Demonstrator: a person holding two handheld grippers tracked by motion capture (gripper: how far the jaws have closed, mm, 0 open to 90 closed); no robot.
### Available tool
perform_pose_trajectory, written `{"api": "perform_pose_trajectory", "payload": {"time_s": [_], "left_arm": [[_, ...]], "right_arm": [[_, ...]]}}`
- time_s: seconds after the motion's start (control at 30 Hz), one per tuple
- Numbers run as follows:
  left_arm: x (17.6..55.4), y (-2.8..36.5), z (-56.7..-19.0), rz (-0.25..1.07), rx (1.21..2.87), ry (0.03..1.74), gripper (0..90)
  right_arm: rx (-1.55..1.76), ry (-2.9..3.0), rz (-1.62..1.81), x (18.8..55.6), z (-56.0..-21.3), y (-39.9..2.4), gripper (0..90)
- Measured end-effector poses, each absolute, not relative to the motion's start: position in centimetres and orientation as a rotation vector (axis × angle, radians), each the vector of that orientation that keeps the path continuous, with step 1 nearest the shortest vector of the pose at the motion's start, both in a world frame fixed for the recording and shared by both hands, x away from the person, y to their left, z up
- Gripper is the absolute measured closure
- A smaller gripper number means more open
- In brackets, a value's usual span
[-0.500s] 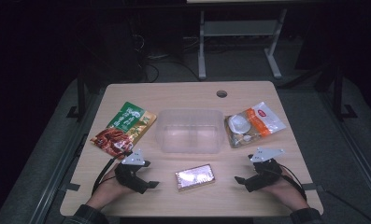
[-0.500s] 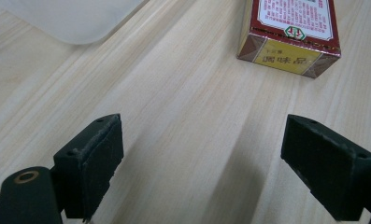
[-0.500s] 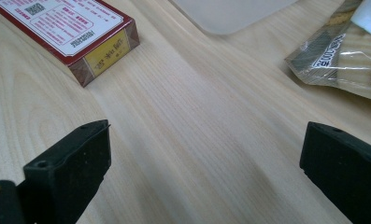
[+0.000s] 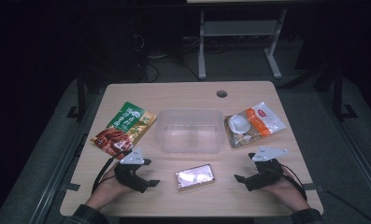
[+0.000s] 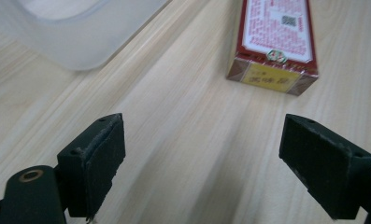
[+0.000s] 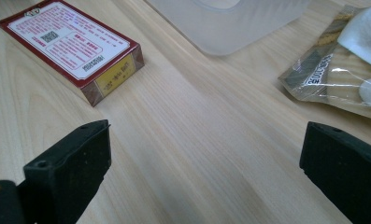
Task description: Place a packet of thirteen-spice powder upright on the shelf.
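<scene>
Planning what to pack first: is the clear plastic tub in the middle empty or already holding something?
Empty: the clear rectangular plastic tub shows only its bare translucent bottom in the high view.

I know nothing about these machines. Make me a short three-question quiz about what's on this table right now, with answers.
1. True or false: the clear plastic container has a packet inside it.
2. What lies on the table between the left tool and the right tool?
3. Which packet lies nearest the right tool: A, the green and red snack packet, or B, the orange and clear packet?

Key
1. False: it looks empty.
2. A small red box lying flat; both tools stand open and hold nothing.
3. B.
</scene>
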State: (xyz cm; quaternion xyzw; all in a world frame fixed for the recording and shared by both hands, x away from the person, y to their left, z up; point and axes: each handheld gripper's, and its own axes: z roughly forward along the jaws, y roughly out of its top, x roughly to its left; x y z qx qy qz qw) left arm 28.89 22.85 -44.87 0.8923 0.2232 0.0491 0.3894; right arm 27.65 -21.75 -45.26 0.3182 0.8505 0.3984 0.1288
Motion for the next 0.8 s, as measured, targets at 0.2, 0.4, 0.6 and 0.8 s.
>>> {"api": "perform_pose_trajectory", "payload": {"time_s": [0.2, 0.4, 0.6, 0.8], "left_arm": [[28.9, 22.3, -44.5, 0.111, 2.251, 0.545, 13.9], [28.9, 21.6, -44.1, 0.105, 2.229, 0.525, 13.8], [28.9, 20.6, -44.0, 0.093, 2.218, 0.518, 13.2], [29.1, 19.4, -43.9, 0.077, 2.214, 0.488, 13.2]], "right_arm": [[0.926, 2.472, 1.160, 27.6, -45.2, -21.7, 1.7], [0.920, 2.476, 1.165, 27.7, -45.1, -21.6, 1.7], [0.917, 2.480, 1.162, 27.8, -45.3, -21.4, 1.7], [0.914, 2.486, 1.155, 27.9, -45.4, -21.3, 1.7]]}}
